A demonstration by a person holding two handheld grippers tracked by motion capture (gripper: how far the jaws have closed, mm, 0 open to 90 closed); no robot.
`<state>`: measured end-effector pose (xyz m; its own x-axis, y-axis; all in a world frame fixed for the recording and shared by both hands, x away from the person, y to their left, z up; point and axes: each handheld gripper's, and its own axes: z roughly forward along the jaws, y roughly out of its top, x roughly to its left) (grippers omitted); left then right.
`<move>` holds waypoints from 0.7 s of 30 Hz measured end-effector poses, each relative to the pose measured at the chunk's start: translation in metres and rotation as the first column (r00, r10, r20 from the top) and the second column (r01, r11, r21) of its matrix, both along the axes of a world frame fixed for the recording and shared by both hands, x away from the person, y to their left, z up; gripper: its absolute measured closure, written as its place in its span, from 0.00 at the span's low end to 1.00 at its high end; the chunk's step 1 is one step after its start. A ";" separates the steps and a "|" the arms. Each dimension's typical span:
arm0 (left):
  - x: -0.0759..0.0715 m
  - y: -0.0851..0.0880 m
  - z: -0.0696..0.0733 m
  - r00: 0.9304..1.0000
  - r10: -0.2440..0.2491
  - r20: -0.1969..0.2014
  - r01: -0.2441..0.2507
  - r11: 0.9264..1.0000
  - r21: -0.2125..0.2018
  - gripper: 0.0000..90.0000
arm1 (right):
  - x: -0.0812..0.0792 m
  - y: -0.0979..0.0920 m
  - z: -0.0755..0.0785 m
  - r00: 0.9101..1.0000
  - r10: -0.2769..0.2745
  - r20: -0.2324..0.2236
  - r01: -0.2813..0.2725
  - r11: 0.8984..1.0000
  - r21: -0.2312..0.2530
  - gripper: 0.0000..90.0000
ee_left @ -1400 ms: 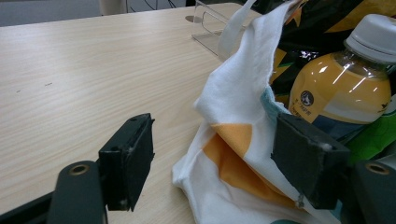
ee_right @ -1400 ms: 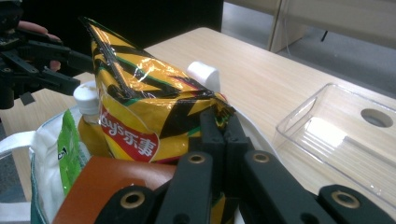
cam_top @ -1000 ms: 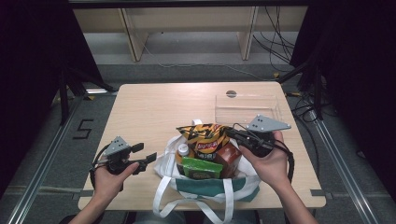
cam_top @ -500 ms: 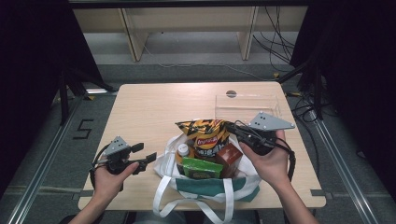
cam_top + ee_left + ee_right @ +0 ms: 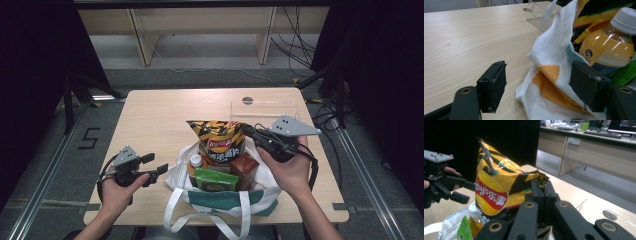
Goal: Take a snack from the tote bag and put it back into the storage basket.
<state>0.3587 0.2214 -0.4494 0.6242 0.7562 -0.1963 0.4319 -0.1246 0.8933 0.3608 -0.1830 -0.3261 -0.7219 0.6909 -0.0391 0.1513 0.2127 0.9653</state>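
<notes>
The right tongs (image 5: 248, 131) were clamped on the upper right corner of the chip bag (image 5: 216, 141), their jaws pressed together on the crimped foil seam, as the right gripper view showed at centre frame (image 5: 543, 185). The chip bag stood upright in the tote (image 5: 260, 197), at lower centre of the high view, its top well above the rim. A bottle (image 5: 195, 163), a green pack (image 5: 216, 179) and a brown box (image 5: 245, 169) sat in front of it inside the tote.

The left tongs (image 5: 155, 165) were open at lower left, just beside the tote's left wall. In the left gripper view the white cloth (image 5: 549, 75) lay between the 2 jaws, but the pads were not pressing it.

The step in hand looked like lifting the chip bag out. To do it well, the pull should go straight up, slowly, since a corner grip on thin foil can slip or tear. The left tongs would do best to pinch the tote's rim and hold it down, so the tote and the bottle do not rise or tip with the bag. Then carry the chip bag clear to the bare worktop (image 5: 160, 115) in the upper half of the frame
</notes>
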 end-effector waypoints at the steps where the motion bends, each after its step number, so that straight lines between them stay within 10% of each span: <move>1: 0.000 0.000 0.000 1.000 0.000 -0.001 0.000 1.000 -0.001 0.32 | 0.000 0.000 0.001 1.000 -0.005 0.008 0.005 1.000 0.008 1.00; 21: 0.000 0.002 0.001 1.000 0.012 0.005 -0.012 1.000 -0.010 0.32 | 0.000 -0.014 0.042 0.988 -0.072 0.135 0.059 0.994 0.097 1.00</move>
